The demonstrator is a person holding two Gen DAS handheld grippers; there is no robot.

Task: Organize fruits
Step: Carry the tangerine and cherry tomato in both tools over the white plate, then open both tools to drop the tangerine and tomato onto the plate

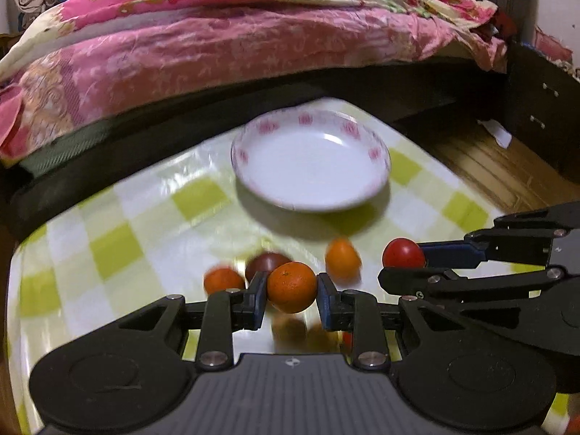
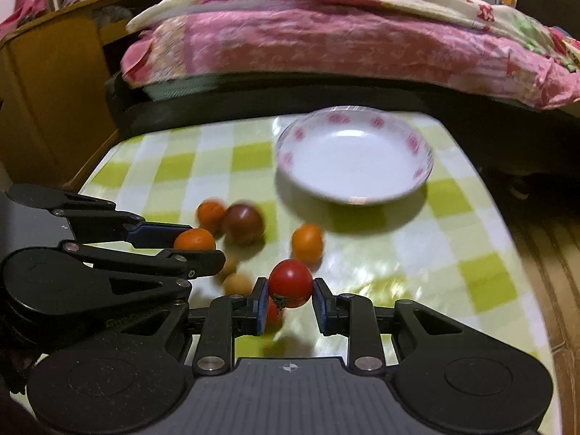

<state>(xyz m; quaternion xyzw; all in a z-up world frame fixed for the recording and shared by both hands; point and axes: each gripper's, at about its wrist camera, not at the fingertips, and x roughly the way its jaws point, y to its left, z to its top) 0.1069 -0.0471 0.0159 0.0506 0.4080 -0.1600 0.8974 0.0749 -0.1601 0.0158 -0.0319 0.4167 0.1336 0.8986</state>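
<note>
Behind the table, a bed [image 1: 253,36] under a crumpled pink floral quilt [image 2: 344,32] filled the background, with a wooden cabinet [image 2: 47,83] to its left in the right wrist view. Nearer stood the table [image 2: 471,246], covered in a glossy green-and-white check cloth. Toward its far edge sat a white plate [image 1: 311,166] with pink motifs round the rim; nothing lay in it.

Left gripper [image 1: 292,288] was found closed on a small orange [image 1: 292,286], pads pressing both sides, the fruit held clear above the cloth. Right gripper [image 2: 290,286] was likewise clamped on a red tomato [image 2: 290,282], its green stalk end turned downward, also raised off the surface. Each gripper appeared side-on in the other's view, fruit at its tip.

Remaining fruit lay loose on the cloth between the grippers and the plate, well short of it: a dark red tomato [image 2: 243,223] touching a second orange [image 2: 210,214] on its left, and a third orange [image 2: 307,242] apart to the right. Two small tan round fruits [image 2: 237,283] rested just beside the right gripper's left finger; blur prevented identifying them. Another red fruit [image 2: 273,313] showed partly below the held tomato
</note>
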